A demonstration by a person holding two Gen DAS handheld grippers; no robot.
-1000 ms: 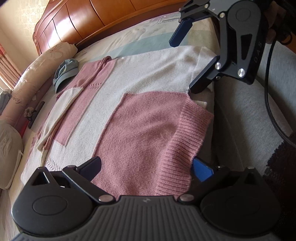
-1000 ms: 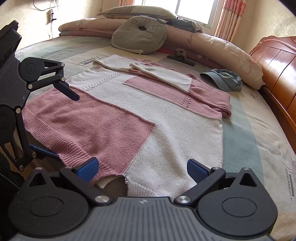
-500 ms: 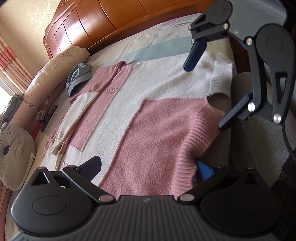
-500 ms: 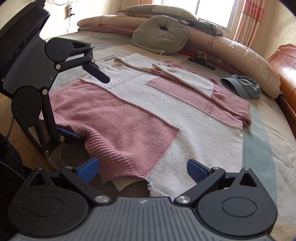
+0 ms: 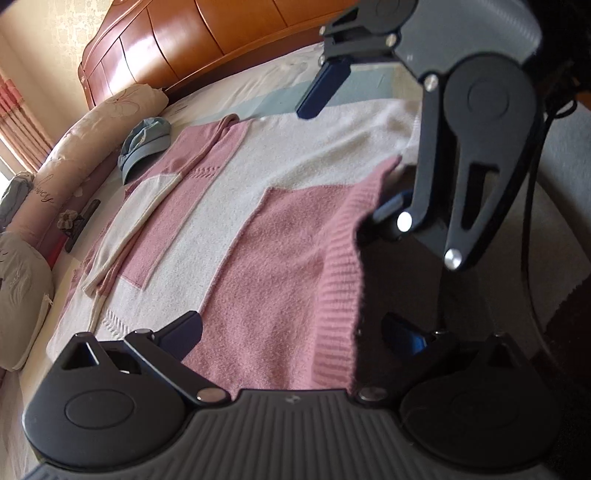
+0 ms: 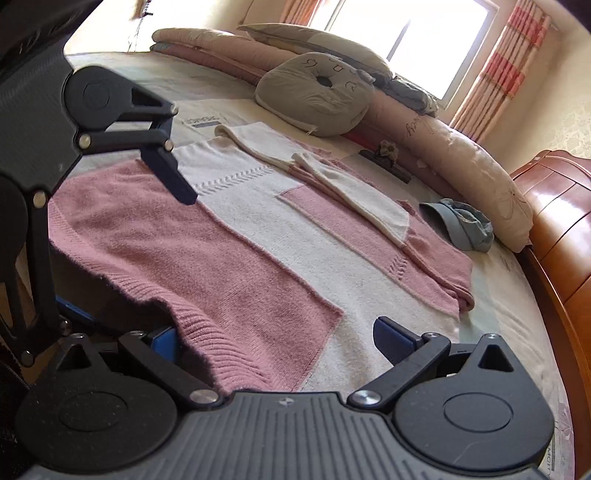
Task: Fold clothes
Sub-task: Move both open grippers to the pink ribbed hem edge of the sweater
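Your left tool [image 5: 291,332] sits low at the near edge of the bed [image 6: 517,306], pointing across it toward the wooden headboard [image 5: 207,40], and its jaws stand wide apart. One fingertip [image 5: 183,332] rests over the top face of the sweater [image 5: 258,206] while the other [image 5: 402,332] lies in shadow below the ribbed hem [image 5: 340,295], so the hem passes between them without being pinched. Your right tool [image 6: 273,339] comes in from the side at the same hem, also spread wide: its left finger [image 6: 164,339] sits under the hanging pink rib and its right finger [image 6: 395,338] lies over the white part of the knit. From the left wrist view your right tool [image 5: 351,147] stands tilted, with its upper finger above the white panel and its lower one tucked under the raised hem corner. The sweater, pink and white in blocks, lies spread flat on the bed with its hem at the near edge, drooping off the mattress between the two tools. Its sleeves [image 6: 332,177] are folded in across the far part of the body. A blue cap [image 6: 461,221] lies just beyond the sweater, near a long pink bolster [image 6: 461,162], and a grey cushion [image 6: 314,96] sits farther back under the window [image 6: 406,33].
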